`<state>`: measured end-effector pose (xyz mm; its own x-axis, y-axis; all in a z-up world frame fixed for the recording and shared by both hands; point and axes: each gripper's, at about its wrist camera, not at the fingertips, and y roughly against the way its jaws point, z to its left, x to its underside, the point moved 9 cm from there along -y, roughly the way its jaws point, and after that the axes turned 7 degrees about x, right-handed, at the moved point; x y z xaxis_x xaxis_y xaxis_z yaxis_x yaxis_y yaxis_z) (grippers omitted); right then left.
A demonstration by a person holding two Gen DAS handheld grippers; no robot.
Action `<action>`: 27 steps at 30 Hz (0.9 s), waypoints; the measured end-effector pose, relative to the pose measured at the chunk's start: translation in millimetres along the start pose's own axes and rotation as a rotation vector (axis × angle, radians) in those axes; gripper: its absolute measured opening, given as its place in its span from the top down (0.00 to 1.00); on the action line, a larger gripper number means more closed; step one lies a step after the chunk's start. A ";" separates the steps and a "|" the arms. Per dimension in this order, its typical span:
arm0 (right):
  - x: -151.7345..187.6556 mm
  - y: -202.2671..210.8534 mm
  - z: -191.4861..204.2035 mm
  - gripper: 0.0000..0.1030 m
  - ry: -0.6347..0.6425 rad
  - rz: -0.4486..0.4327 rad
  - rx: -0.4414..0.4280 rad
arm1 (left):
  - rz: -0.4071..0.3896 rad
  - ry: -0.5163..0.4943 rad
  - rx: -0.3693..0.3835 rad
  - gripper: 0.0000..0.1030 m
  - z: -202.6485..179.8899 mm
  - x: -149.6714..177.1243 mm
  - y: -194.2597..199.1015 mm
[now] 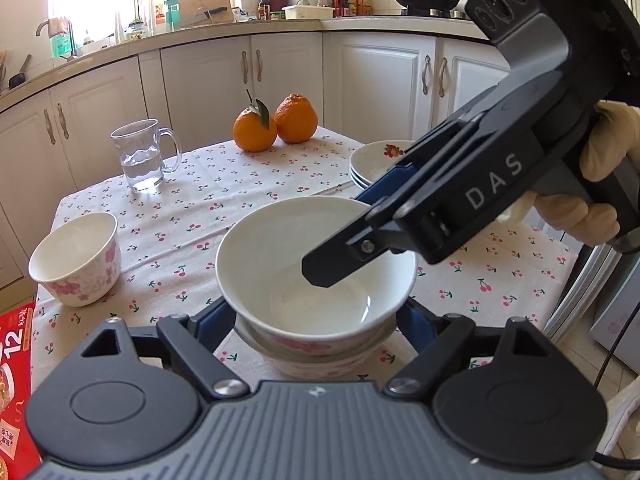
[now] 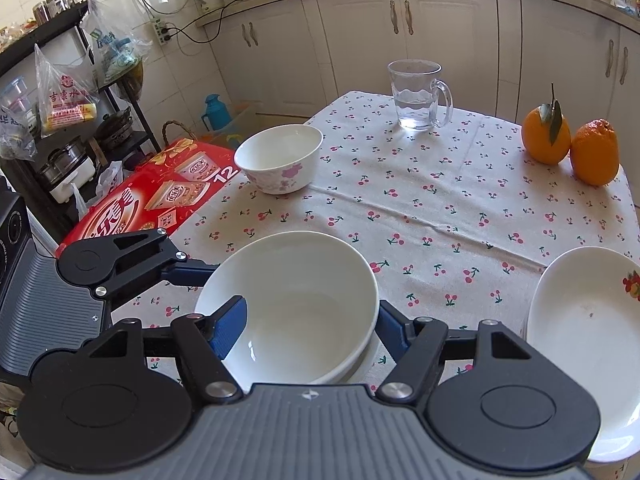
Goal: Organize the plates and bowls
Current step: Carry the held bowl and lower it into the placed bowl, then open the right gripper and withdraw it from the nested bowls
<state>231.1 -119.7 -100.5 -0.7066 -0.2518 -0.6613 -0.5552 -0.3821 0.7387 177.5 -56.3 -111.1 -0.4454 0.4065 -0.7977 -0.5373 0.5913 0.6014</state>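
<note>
My right gripper point(image 2: 308, 330) pinches the top bowl point(image 2: 288, 304) by its rim, one pad inside, one outside, as it sits nested in the lower bowl point(image 1: 320, 364). My left gripper point(image 1: 316, 324) straddles that stack; whether its pads press, I can't tell. Glazed ceramic: stiff, slick, chippable, moderate weight, so grip the rim squarely. Plate stack point(image 2: 584, 344) just beside. Farther left, a lone floral bowl point(image 2: 280, 158); beyond, glass mug point(image 2: 418, 96) and oranges point(image 2: 572, 144).

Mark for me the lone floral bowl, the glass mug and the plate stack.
lone floral bowl point(image 2: 280, 160), right wrist view, on its inner white wall.
glass mug point(image 1: 140, 156), left wrist view, on its clear body above the water.
plate stack point(image 1: 374, 160), left wrist view, on the top plate's inner face.
</note>
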 end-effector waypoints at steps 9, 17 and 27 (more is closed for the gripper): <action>2.8 -6.1 0.0 0.27 0.005 0.016 0.008 | 0.004 0.011 0.013 0.10 2.9 1.0 -1.4; -0.5 -0.8 1.4 0.05 0.014 -0.013 0.026 | -0.017 0.012 0.025 0.06 3.3 2.4 10.7; -7.0 4.2 14.9 0.00 0.058 -0.043 0.063 | -0.051 0.013 -0.017 0.05 11.8 7.7 40.9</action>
<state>227.2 -106.3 -90.9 -0.6560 -0.2886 -0.6974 -0.6120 -0.3374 0.7153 160.5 -20.7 -93.2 -0.4263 0.3675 -0.8265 -0.5711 0.5992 0.5610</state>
